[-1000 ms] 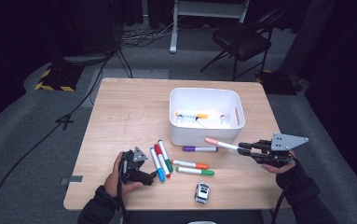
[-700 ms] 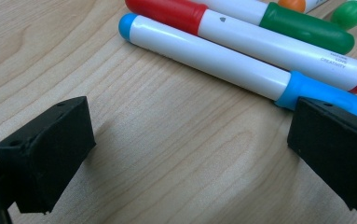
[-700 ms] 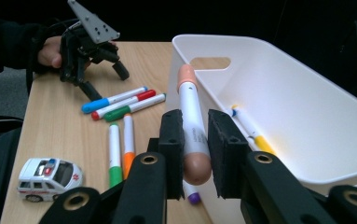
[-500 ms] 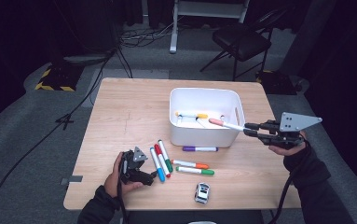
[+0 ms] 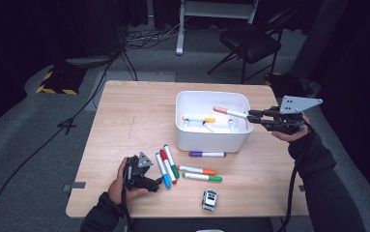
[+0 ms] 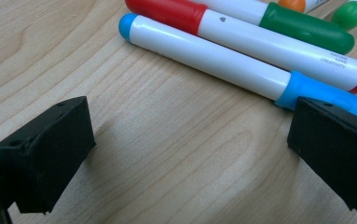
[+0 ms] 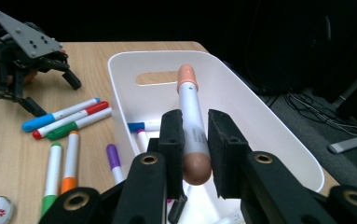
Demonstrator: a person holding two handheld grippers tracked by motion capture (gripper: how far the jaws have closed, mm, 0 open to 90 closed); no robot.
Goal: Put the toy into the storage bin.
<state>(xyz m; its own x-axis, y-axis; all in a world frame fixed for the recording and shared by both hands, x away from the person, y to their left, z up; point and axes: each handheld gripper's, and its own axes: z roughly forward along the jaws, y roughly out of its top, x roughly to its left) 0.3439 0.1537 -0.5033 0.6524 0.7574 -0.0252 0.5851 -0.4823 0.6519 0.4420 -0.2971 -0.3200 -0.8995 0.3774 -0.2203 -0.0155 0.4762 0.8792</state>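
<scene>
Work in hand: markers are being gathered from the wooden table (image 5: pixel 134 121) into the white bin (image 5: pixel 211 140); by the look of it, one is about to be dropped in.

Right gripper (image 5: pixel 253 116): its jaws are clamped on the pink-capped marker (image 5: pixel 229 112), seen close up in the right gripper view (image 7: pixel 191 121), where the barrel is pinched between the two black pads near its rear end.

Pink-capped marker, place: it is held level above the bin's right rim, its capped tip reaching out over the bin's inside.

Left gripper (image 5: pixel 156 183): its jaws stand apart with nothing between them; it is rested low on the table just beside the blue marker (image 6: pixel 223 60), which runs past one jaw in the left gripper view.

Already in the bin: several markers are seen on its floor, among them an orange-capped one (image 5: pixel 199 119).

Left on the table: the blue marker, a red marker (image 5: pixel 167 165), a green marker (image 5: pixel 171 161), an orange-capped marker (image 5: pixel 197 170), a green-capped marker (image 5: pixel 202 177) and a purple marker (image 5: pixel 207 154); a small toy car (image 5: pixel 209 199) is parked near the front edge.

Risk, release too early: the grip sits at the rear of the barrel, close to the rim; if the jaws are opened here, the marker may strike the rim and tip outward onto the table.

Risk, rim contact: if the gripper is lowered without being moved further in, the bin's wall may be knocked and the light bin shifted.

Risk, bounce: a drop from this height may make the marker skip off those already inside.
</scene>
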